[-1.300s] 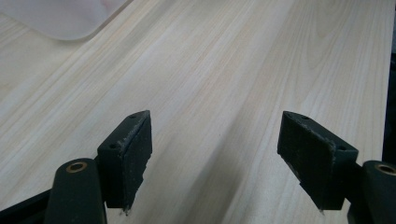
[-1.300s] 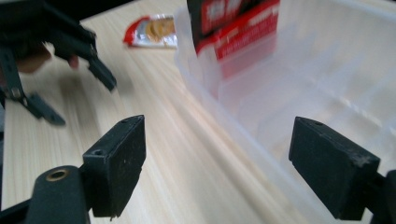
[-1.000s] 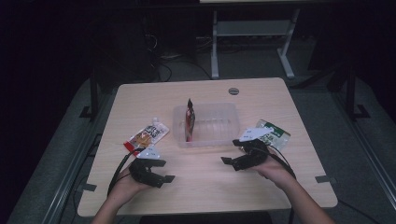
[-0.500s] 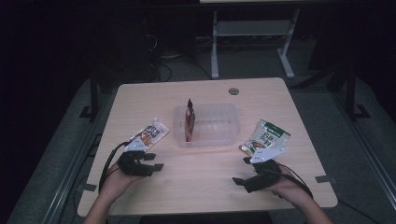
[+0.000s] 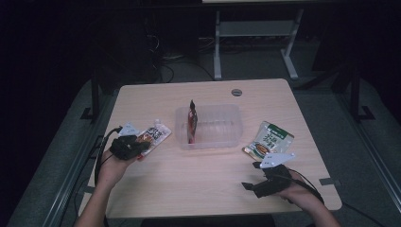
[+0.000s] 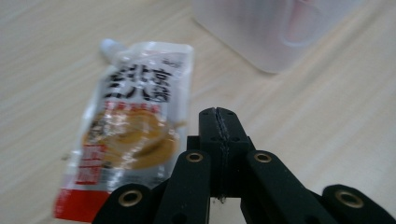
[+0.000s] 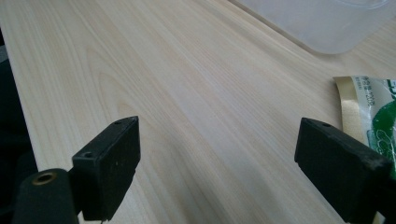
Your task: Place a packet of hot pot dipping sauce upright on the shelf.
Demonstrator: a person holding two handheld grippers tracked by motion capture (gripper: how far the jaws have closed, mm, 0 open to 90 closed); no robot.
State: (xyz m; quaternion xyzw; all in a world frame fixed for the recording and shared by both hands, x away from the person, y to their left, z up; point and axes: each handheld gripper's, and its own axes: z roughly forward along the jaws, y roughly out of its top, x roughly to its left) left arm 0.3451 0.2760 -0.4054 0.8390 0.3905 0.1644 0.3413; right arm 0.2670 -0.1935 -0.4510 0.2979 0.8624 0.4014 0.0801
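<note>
The left gripper (image 5: 128, 147) is resting low over the near-left part of the wooden table (image 5: 198, 189), the person's left hand (image 5: 111, 169) wrapped around it from behind and the forearm coming in from the bottom edge. Its jaws have just been closing and are now pressed flat together with nothing between them, as the left gripper view shows (image 6: 218, 135). The white sauce pouch (image 6: 133, 130) with the spout is lying flat on the table just beside the closed jaws, on their left in that view, not gripped. In the high view the pouch (image 5: 153, 135) is sitting just ahead of the gripper.

The right gripper (image 5: 265, 182) is hovering over the near-right part of the table, held by the right hand (image 5: 295, 191), jaws pointing toward the middle. They are standing wide apart and holding nothing (image 7: 217, 158). The green pouch (image 7: 376, 116) is lying beside the right-hand jaw in that view.

A clear plastic tub (image 5: 227, 137) is sitting ahead of and between both grippers, with a red pouch (image 5: 192, 120) standing upright inside. Beyond the table the room is lying dark, with a white metal frame (image 5: 255, 38) on the grey floor.
</note>
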